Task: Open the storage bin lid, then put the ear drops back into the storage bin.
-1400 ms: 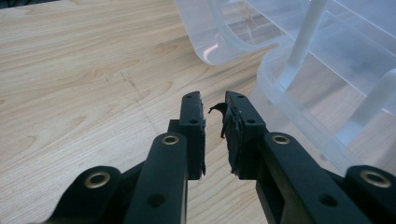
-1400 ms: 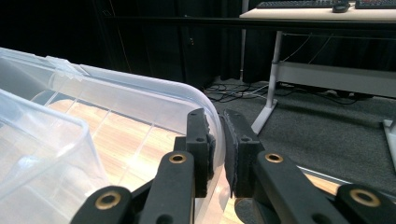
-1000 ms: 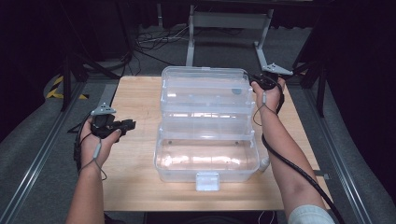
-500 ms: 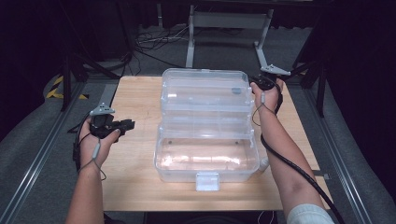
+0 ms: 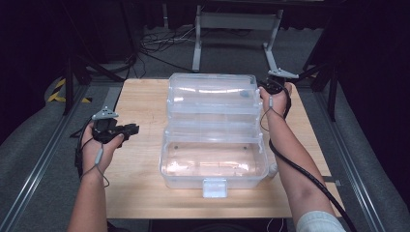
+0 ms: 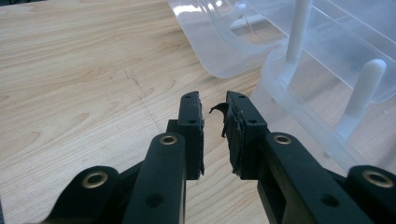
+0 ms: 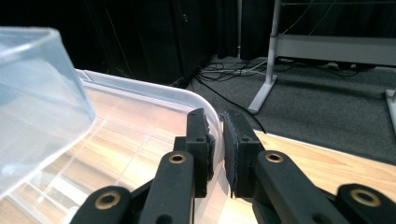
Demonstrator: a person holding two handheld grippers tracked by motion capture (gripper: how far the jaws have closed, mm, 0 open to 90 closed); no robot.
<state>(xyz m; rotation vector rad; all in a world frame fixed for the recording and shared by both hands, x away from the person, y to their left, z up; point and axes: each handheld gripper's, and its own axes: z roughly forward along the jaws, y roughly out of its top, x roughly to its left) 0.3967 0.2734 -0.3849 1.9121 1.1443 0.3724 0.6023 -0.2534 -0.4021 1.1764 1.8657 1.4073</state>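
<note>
Right gripper [image 5: 265, 90] clamping lid [image 5: 211, 92], table [image 5: 140, 96]

text: none readable | labels: none | brands: none | numbers: none | signs: no lettered sign; yellow-and-black striped marking [image 5: 59, 90] on the floor left of the table, without words | box [image 5: 212, 135]: clear plastic, unprinted | table [image 5: 140, 179]: bare wood, no marks

black two-jaw left gripper [image 6: 214, 122] and right gripper [image 7: 215, 133], brass-ringed screw holes, grey three-cornered top plates, trailing black cables; a pale short sleeve [image 5: 316, 223].
</note>
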